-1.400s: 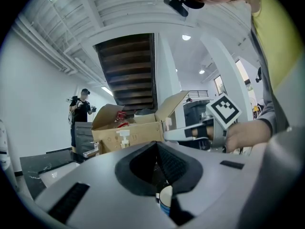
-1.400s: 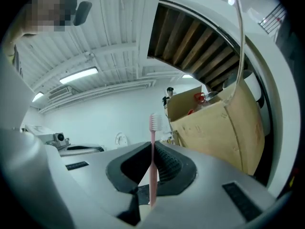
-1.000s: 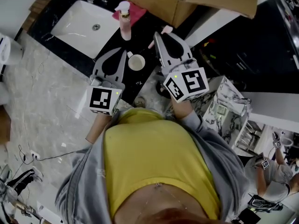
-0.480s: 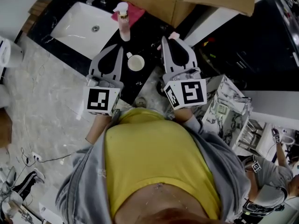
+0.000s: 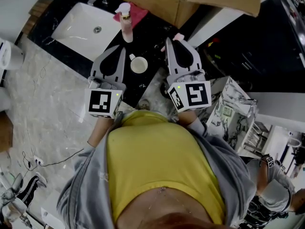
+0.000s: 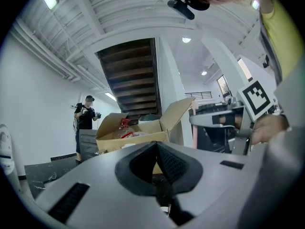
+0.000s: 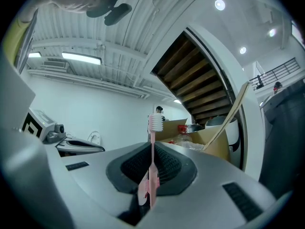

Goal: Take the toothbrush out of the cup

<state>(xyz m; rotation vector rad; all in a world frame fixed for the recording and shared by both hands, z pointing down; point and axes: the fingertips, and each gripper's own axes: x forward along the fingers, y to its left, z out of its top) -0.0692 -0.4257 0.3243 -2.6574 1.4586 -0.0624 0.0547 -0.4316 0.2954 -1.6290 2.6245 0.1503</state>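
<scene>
the toothbrush [image 7: 155,123] is clamped by its pink handle between the jaws of the right gripper [image 7: 152,149], with the bristle head upright above the tips. the pinch is placed low on the handle, likely so that the head is kept clear of the pads. in the head view this gripper is seen level over the dark counter [image 5: 147,32], to the right of the cup [image 5: 139,64] and apart from it, so the brush is judged to be out already. the cup is left standing and seems empty, though it is small in view. the left gripper [image 6: 156,146] is closed on nothing, beside the cup, probably kept ready to steady it.
</scene>
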